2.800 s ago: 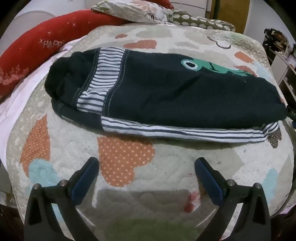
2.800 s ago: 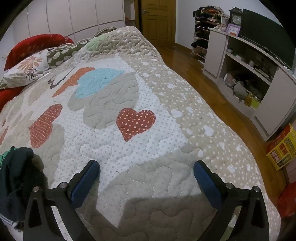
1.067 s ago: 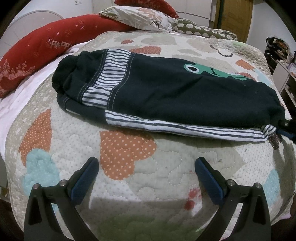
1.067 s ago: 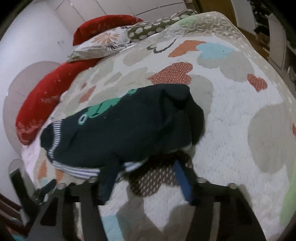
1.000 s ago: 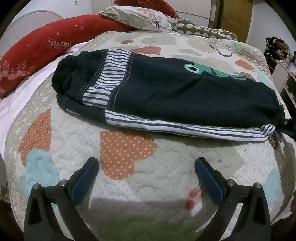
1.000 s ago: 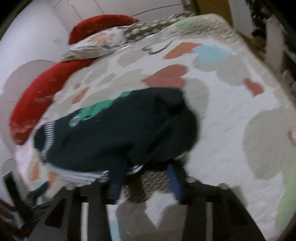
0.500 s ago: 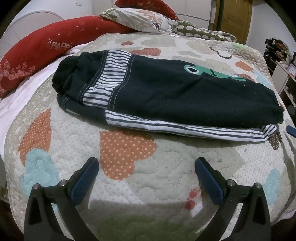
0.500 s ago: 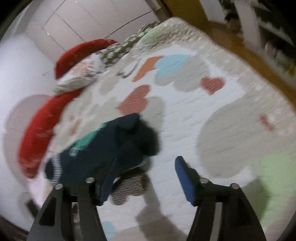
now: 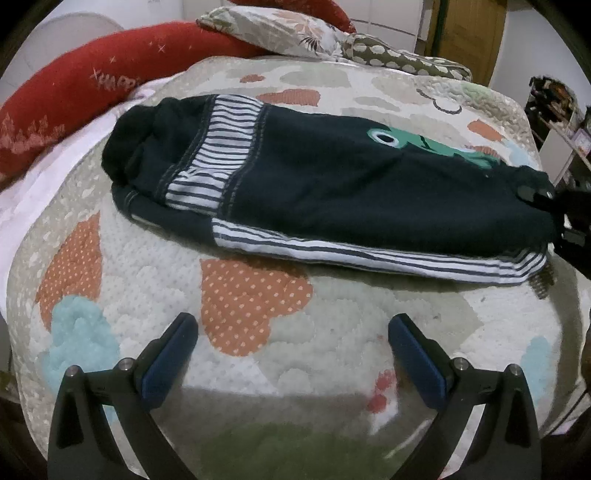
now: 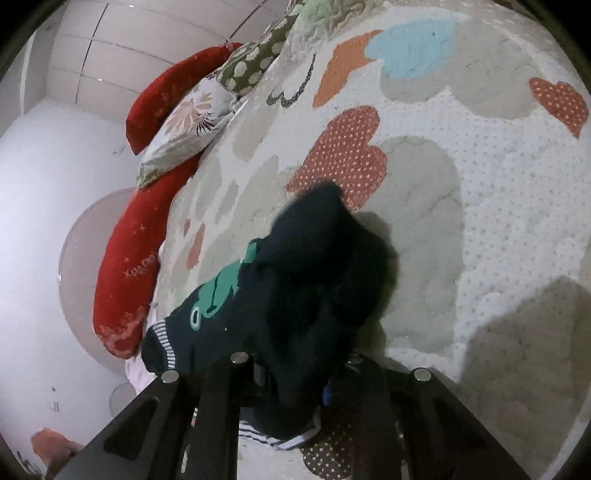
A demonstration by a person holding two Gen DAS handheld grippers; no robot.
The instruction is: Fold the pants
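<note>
Where the dark fabric bunches over the right gripper, its fingertips are hidden, though the jaws stand narrow and clamped on the near end of the pants. Only a black sliver of that gripper shows at the far right edge of the left view. Pants lie lengthwise across the bed, striped band toward the red bolster, green print near the held end. Left gripper hangs wide apart, short of the pants, over an orange heart patch. Quilted heart-pattern cover; pillows at the head; wooden door beyond.
</note>
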